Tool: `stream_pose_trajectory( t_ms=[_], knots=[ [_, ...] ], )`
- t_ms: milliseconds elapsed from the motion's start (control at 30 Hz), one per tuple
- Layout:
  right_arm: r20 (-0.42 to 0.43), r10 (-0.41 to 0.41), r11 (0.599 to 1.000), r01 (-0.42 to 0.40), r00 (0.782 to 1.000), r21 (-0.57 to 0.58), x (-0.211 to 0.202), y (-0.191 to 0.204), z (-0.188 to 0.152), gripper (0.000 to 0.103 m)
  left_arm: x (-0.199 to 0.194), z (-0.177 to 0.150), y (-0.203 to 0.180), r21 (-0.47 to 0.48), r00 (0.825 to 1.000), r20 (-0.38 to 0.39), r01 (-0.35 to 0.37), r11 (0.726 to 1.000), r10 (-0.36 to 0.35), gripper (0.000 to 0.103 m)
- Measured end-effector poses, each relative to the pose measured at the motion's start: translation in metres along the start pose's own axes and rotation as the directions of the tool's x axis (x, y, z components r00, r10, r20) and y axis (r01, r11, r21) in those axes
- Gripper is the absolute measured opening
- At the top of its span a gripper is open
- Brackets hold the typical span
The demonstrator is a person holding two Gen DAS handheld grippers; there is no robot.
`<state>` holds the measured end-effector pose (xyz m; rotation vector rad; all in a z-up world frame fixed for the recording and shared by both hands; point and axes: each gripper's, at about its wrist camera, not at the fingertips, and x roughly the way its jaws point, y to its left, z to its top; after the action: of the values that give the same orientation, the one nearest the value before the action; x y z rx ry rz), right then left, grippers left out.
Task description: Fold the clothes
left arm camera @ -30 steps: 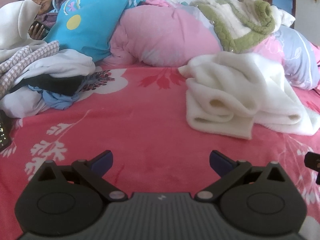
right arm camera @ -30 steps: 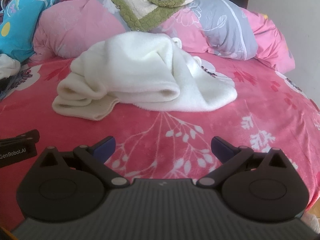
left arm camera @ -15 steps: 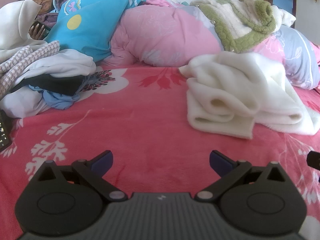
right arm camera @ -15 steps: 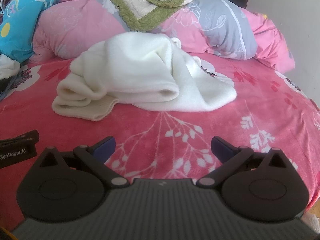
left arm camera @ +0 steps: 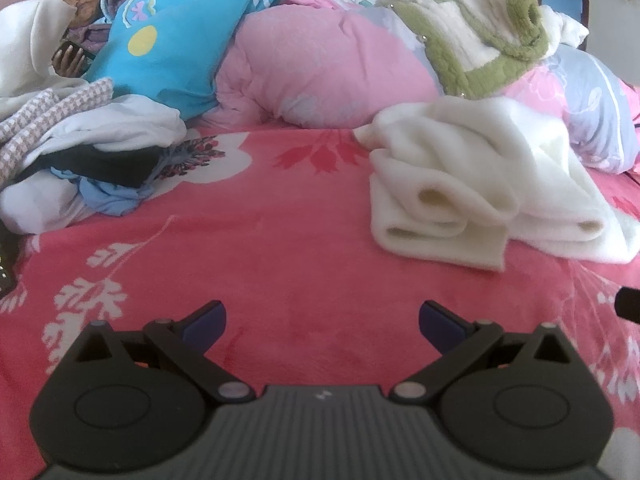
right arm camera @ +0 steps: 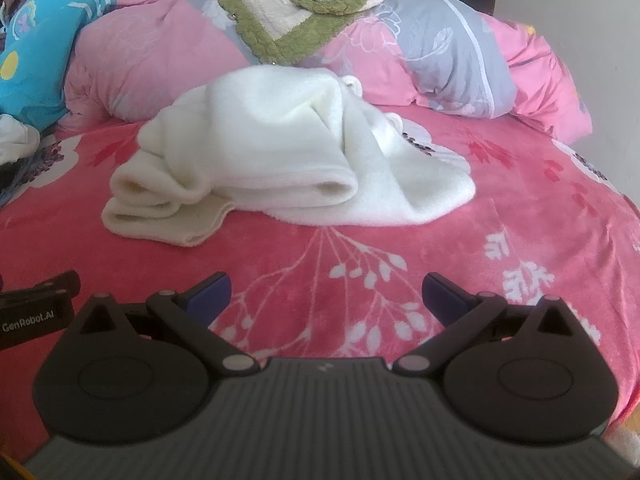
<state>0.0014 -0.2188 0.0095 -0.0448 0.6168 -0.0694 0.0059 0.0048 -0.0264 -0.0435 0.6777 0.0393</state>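
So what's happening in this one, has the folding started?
Not yet, by the look of it. Both grippers, left and right, are open and empty above the red floral bedspread. The white fleece garment lies rumpled ahead of them, untouched. A pile of other clothes sits off to the left, and another person lies at the head of the bed with a phone.

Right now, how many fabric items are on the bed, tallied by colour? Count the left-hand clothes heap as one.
White or cream: 1, the fleece garment.
Green-trimmed cream: 1, the fluffy garment on the quilts.
Pink and grey: 1, the quilt.
Blue: 1, the cartoon quilt.
Mixed colours: 1, the clothes heap.
Total: 5.
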Motion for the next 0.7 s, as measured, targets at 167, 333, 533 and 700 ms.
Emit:
stream_pose_trajectory(
  t_ms=[167, 333, 533, 700],
  knots=[
    [0.066, 0.040, 0.999, -0.038, 0.997, -0.026, 0.005, -0.010, 0.000, 0.102, 0.009, 0.001, 0.003, -0.037, 0.998, -0.005, 0.066, 0.997, -0.066, 0.103],
    [0.191, 0.085, 0.994, -0.069, 0.978, -0.089, 0.022, -0.030, 0.020, 0.102, 0.015, 0.022, -0.016, 0.040, 0.997, 0.043, 0.067, 0.997, -0.069, 0.103],
    [0.267, 0.170, 0.985, -0.152, 0.949, -0.086, 0.060, -0.055, 0.072, 0.102, 0.034, 0.057, -0.053, 0.158, 0.988, 0.113, 0.088, 0.983, -0.107, 0.103],
    [0.243, 0.244, 0.970, -0.240, 0.939, -0.047, 0.103, -0.055, 0.113, 0.102, 0.072, 0.081, -0.085, 0.240, 0.981, 0.094, 0.142, 0.960, -0.169, 0.091]
  ],
)
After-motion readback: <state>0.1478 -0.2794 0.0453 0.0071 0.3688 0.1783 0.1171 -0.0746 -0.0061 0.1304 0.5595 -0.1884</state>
